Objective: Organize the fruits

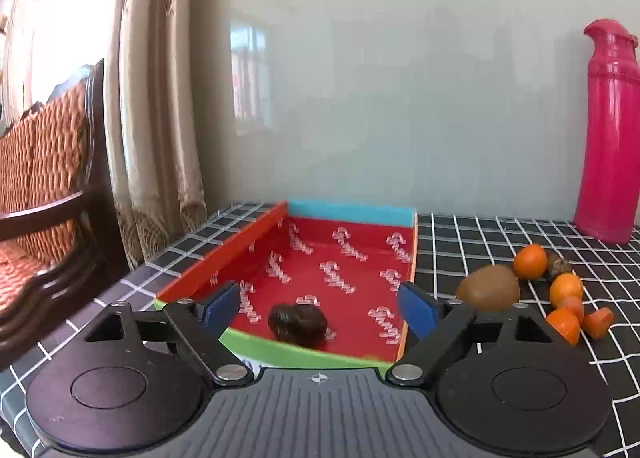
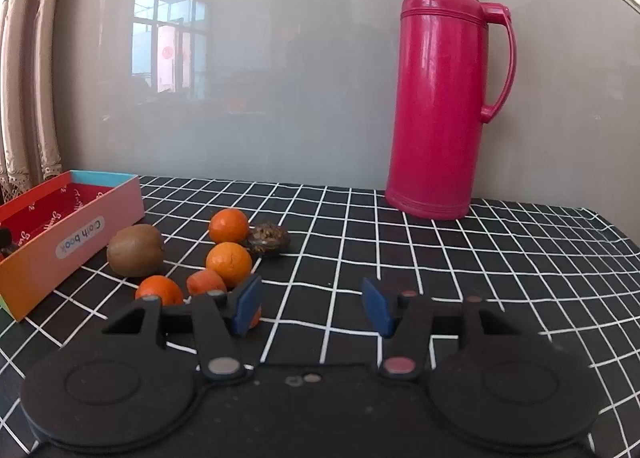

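- The table [image 2: 400, 242], covered in a black cloth with a white grid, runs up to a pale glossy wall panel; everything for the job sits toward its left half.
- A tall pink thermos jug [image 2: 440, 90] stands upright at the back near the wall, well apart from the fruit and, I'd guess, simply out of the way.
- The red-lined box [image 1: 248, 246], its walls orange, blue and green, lies open at the left of the table; it looks like the place the fruit is meant to end up.
- The left tool [image 1: 320, 308] hovers over the box's near end with its blue pads spread wide and nothing between them.
- The right tool [image 2: 310, 304] hangs low over bare cloth just right of the fruit, pads also apart and empty, well placed to reach for a piece.
- A kiwi [image 2: 136, 250] rests on the cloth just beside the box's outer wall.
- One dark, wrinkled fruit [image 1: 298, 324] already lies inside the box, near its front wall.
- Several small oranges [image 2: 229, 262] cluster to the right of the kiwi, with another dark fruit [image 2: 268, 244] behind them; all are yet to be boxed.
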Tool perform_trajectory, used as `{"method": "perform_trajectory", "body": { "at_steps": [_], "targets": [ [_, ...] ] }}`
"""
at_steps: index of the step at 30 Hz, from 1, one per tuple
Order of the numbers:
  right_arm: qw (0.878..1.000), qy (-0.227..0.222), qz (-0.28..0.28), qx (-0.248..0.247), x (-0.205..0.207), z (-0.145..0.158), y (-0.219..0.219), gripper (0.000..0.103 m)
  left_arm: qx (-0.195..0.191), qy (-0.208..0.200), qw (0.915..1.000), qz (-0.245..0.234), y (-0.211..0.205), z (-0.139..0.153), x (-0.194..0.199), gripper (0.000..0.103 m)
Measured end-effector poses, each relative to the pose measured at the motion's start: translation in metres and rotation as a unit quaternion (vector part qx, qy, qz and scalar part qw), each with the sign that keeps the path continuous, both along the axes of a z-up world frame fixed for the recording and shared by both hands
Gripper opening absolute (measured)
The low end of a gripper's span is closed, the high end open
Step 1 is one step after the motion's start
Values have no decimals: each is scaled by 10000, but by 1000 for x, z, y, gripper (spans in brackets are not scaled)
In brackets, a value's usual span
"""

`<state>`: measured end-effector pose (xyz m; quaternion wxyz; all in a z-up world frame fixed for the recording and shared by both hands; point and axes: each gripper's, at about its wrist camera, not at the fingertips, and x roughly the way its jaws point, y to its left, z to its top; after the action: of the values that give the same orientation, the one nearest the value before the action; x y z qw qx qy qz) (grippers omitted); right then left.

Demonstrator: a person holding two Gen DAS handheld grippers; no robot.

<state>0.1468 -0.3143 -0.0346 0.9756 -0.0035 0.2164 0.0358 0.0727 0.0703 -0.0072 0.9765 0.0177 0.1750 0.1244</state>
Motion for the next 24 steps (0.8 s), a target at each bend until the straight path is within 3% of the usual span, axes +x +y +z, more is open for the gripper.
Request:
{"method": "perform_trajectory", "body": {
  "at_steps": [9,13,24],
  "targets": [
    [10000,-37,-23,10,-1,0,-1,60,132,-114,9998,96,2,3,-5,101],
    [9998,-117,150,-28,-3,1,9,64,254,-75,9996,54,0,2,-5,101],
    [9971,-20,761,-84,-2,-3,52,64,305,-56,9991,273,19,0,-13,102]
  ]
}}
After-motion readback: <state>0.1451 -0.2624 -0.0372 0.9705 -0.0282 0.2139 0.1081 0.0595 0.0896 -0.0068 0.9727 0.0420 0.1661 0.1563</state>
